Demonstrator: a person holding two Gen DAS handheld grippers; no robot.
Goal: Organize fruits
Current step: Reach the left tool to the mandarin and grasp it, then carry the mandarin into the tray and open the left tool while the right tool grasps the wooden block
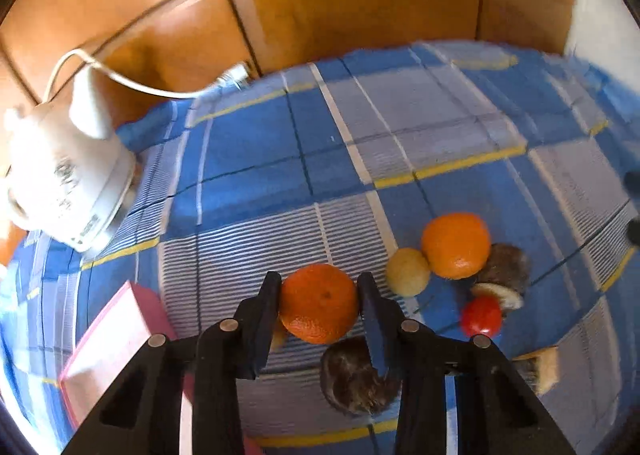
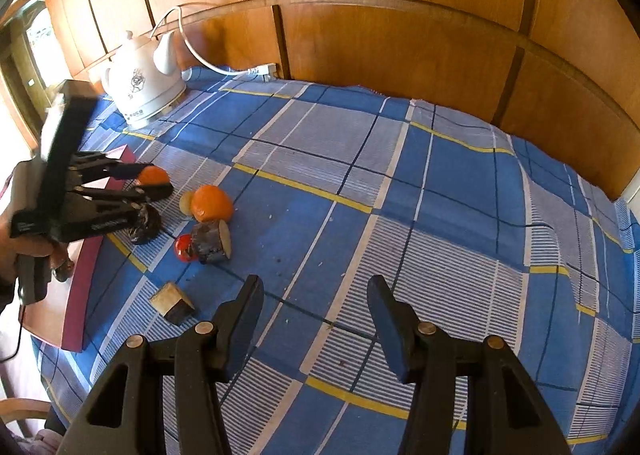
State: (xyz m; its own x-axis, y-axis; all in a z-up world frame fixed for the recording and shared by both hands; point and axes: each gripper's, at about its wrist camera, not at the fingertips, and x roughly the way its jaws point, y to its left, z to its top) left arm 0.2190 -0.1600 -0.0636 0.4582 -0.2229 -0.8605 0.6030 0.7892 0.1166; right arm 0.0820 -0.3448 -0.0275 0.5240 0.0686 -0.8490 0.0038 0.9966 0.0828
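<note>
My left gripper [image 1: 320, 291] is shut on a small orange mandarin [image 1: 319, 303], with one pad against each side of it. The right wrist view shows that same gripper [image 2: 154, 181] at the left, clamping the mandarin [image 2: 152, 175] over the blue checked cloth [image 2: 400, 195]. Just right of it lie a bigger orange [image 1: 456, 245], a pale yellow round fruit [image 1: 408, 271], a red tomato [image 1: 481, 315] and a brown cut piece [image 1: 504, 267]. A dark hairy fruit [image 1: 356, 379] sits below the fingers. My right gripper [image 2: 316, 289] hangs open over bare cloth.
A white kettle [image 2: 140, 91] with its cord stands at the back left by the wooden wall. A pink-edged board [image 1: 112, 339] lies at the table's left edge. A cut wedge [image 2: 172, 303] rests near the right gripper. A hand holds the left gripper's handle.
</note>
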